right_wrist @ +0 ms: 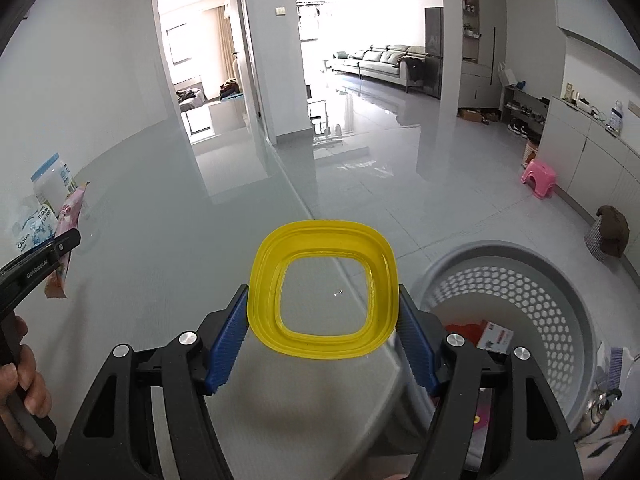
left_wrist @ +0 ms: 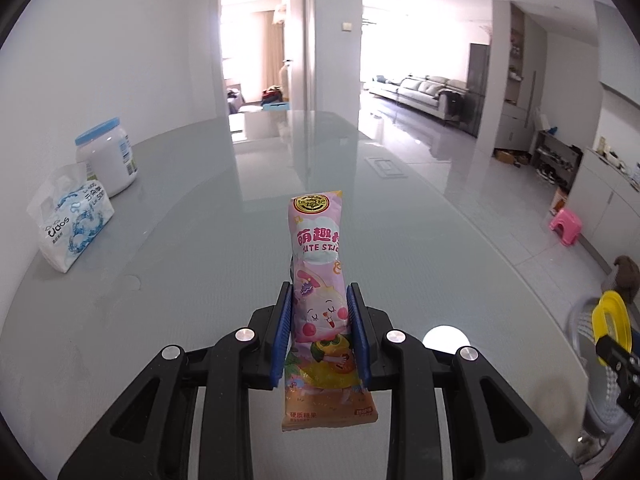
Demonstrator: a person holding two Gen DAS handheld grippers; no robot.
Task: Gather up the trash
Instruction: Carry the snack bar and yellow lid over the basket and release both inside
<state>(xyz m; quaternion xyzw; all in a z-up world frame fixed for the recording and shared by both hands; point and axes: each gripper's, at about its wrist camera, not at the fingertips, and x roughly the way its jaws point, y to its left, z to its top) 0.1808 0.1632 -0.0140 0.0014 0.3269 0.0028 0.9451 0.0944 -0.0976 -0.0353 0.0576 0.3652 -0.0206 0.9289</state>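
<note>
My left gripper (left_wrist: pixel 319 288) is shut on a pink candy wrapper (left_wrist: pixel 318 248), which stands upright between the blue pads above the glass table (left_wrist: pixel 192 264). In the right wrist view the same wrapper (right_wrist: pixel 72 208) shows at the far left, in the black gripper held by a person's hand. My right gripper (right_wrist: pixel 322 292) holds a yellow square lid ring (right_wrist: pixel 324 236) by its two sides, the pads pressing its edges. It hangs over the table's right edge, just left of a grey perforated basket (right_wrist: pixel 520 264). The left wrist view catches that lid (left_wrist: pixel 612 308) at far right.
A tissue pack (left_wrist: pixel 76 220) and a white jar with a blue lid (left_wrist: pixel 108 156) stand at the table's left. The basket on the floor holds a small box (right_wrist: pixel 494 334) and red scraps. A pink stool (right_wrist: pixel 538 178) stands by the cabinets.
</note>
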